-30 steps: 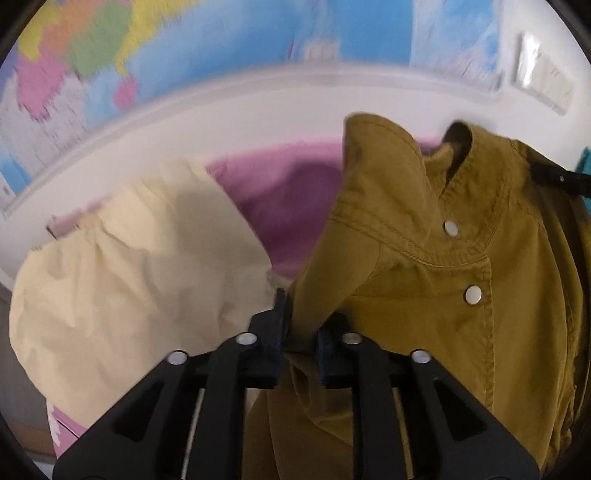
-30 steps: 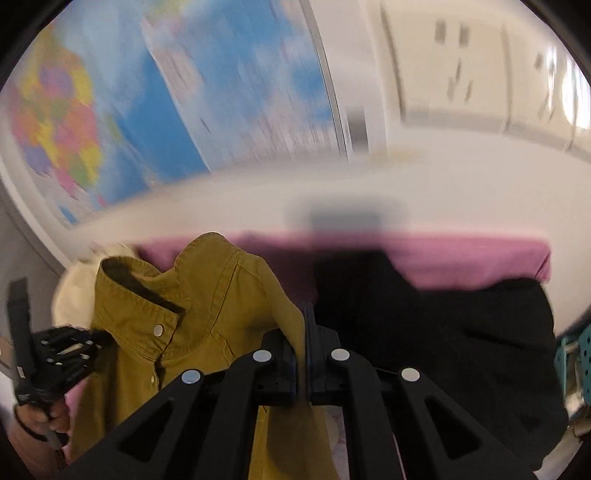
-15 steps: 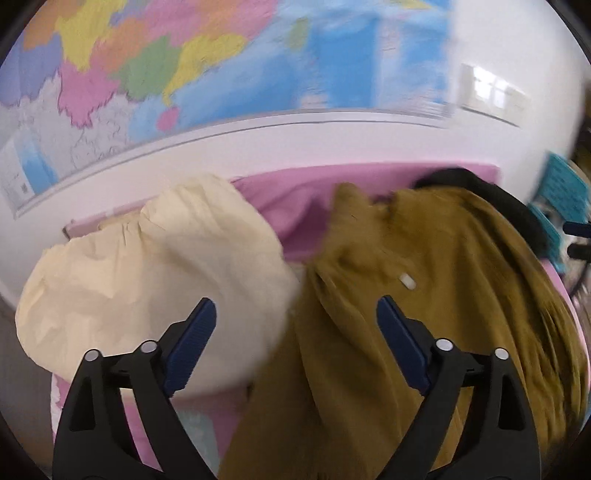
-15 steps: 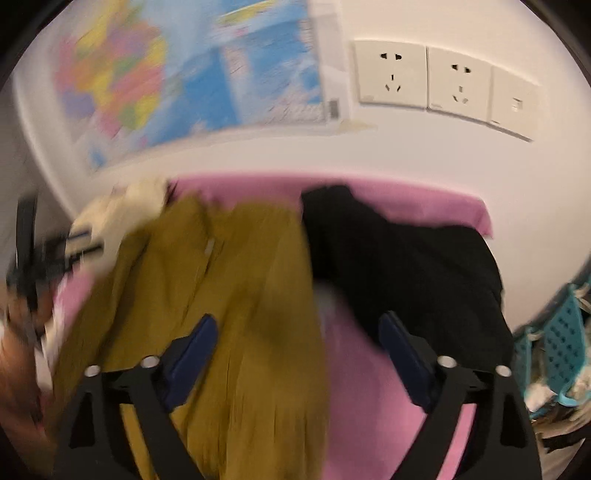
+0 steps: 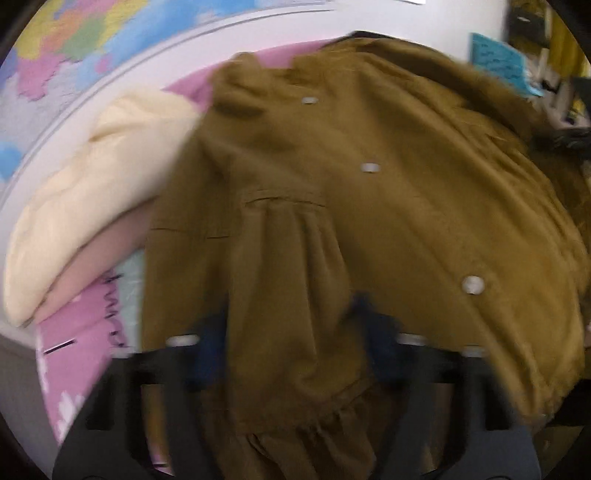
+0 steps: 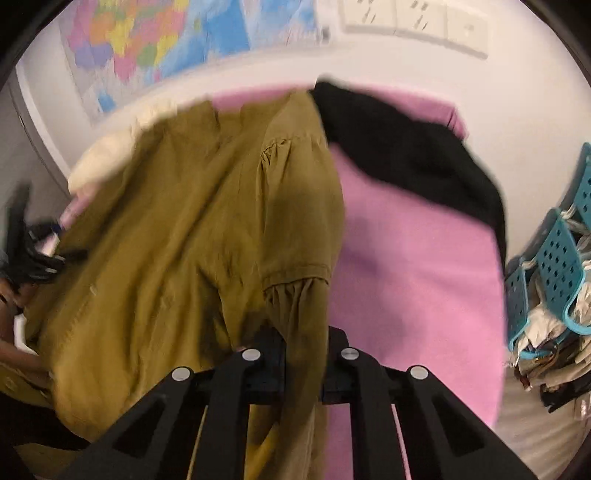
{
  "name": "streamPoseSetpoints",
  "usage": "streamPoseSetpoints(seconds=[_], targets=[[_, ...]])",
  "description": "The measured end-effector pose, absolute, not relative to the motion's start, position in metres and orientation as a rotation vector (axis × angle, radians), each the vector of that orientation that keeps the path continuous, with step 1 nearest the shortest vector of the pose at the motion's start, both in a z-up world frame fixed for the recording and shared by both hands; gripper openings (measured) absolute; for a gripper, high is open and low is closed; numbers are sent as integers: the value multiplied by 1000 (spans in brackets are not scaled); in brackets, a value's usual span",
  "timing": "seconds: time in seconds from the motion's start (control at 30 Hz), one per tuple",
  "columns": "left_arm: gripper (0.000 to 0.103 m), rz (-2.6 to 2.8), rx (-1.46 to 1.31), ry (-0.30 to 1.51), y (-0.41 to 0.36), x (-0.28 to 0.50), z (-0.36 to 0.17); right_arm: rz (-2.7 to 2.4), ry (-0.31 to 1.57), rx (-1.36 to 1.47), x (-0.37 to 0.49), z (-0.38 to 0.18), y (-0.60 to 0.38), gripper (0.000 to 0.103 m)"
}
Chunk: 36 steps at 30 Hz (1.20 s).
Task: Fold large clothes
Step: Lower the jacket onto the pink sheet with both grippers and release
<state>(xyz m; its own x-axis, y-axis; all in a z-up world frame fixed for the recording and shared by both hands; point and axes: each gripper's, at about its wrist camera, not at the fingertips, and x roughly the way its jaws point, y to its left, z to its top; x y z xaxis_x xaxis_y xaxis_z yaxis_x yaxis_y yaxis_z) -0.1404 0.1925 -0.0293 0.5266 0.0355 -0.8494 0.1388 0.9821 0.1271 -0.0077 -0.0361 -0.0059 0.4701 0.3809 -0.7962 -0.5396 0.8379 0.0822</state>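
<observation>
A mustard jacket (image 5: 369,203) with metal snaps lies spread on the pink cover (image 6: 406,277), front side up. My left gripper (image 5: 291,343) is closing on the gathered sleeve near the cuff, and the cloth fills the gap between the blue pads. In the right wrist view the jacket (image 6: 177,240) shows its other sleeve hanging down into my right gripper (image 6: 303,354), whose jaws are closing and pinch that sleeve below the gathered seam. The left gripper (image 6: 33,251) shows blurred at the jacket's far left edge, held by a hand.
A cream garment (image 5: 92,184) is heaped left of the jacket. A black garment (image 6: 406,155) lies at the back right of the cover. Teal perforated baskets (image 6: 554,258) with clothes stand off the right edge. A map (image 6: 166,37) and sockets (image 6: 413,18) are on the wall behind.
Both grippers let go of the raised jacket near its collar, opened wide as it dropped flat, then moved along it and closed on the two sleeves.
</observation>
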Motion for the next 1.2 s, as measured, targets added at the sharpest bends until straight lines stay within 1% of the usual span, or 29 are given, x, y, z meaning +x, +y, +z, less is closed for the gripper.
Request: streamPoseSetpoints(seconds=[0.03,0.07,0.17,0.23,0.3,0.37,0.4,0.43,0.47,0.5,0.53,0.57,0.6,0.63,0.67,0.73,0.83,0.87,0.93,1.0,1.03,1.07,1.1,1.13,1.17,1.2], targets=[[13,-51,152,1010,203,-138,-24,546,898,-184,-3,6,-41,10],[7,-35,74,1001,222,-134,-14,516,865,-191,1,20,-47,10],[7,42,-33,919,273,-130,21,430,779,-146,23,67,-78,10],[8,61,-88,891,301,-128,33,390,770,-127,46,77,-91,10],[11,141,-156,880,341,-122,36,359,813,-76,73,67,-104,11],[28,269,-152,928,374,-113,22,310,870,-67,97,44,-107,15],[32,327,-150,956,384,-109,11,281,924,-42,110,24,-113,16],[38,366,-150,988,393,-106,0,261,974,-46,121,7,-115,20],[55,398,-146,1026,403,-101,-14,217,1023,-51,129,-17,-120,32],[64,433,-137,1041,407,-97,-21,195,1044,-42,131,-30,-126,42],[76,468,-119,1042,409,-95,-26,185,1060,-23,132,-39,-131,54],[81,497,-101,1038,408,-94,-28,189,1054,42,131,-43,-142,57],[81,514,-95,1029,407,-95,-24,210,1046,92,125,-43,-147,58],[83,527,-93,1009,406,-97,-19,224,1038,114,121,-40,-150,66],[84,538,-103,962,404,-104,-6,220,1021,115,115,-35,-152,78],[84,523,-137,844,401,-121,22,213,950,97,95,-17,-160,85],[84,480,-214,737,392,-142,43,274,896,68,57,4,-163,87],[84,478,-219,712,387,-145,48,291,894,43,46,6,-160,89],[84,468,-251,673,378,-146,54,319,897,-36,25,4,-151,89],[84,433,-324,691,380,-139,52,336,914,-92,12,-6,-143,89],[86,476,-359,725,384,-133,48,333,932,-113,6,-13,-139,89],[85,557,-349,760,386,-128,41,320,948,-140,5,-20,-137,88],[84,607,-339,794,388,-122,36,300,957,-177,2,-26,-133,86],[78,608,-357,815,391,-120,30,291,963,-196,1,-30,-131,79],[74,544,-442,826,394,-121,24,295,979,-194,1,-34,-132,74],[74,453,-517,827,396,-122,20,307,986,-180,2,-36,-135,72]])
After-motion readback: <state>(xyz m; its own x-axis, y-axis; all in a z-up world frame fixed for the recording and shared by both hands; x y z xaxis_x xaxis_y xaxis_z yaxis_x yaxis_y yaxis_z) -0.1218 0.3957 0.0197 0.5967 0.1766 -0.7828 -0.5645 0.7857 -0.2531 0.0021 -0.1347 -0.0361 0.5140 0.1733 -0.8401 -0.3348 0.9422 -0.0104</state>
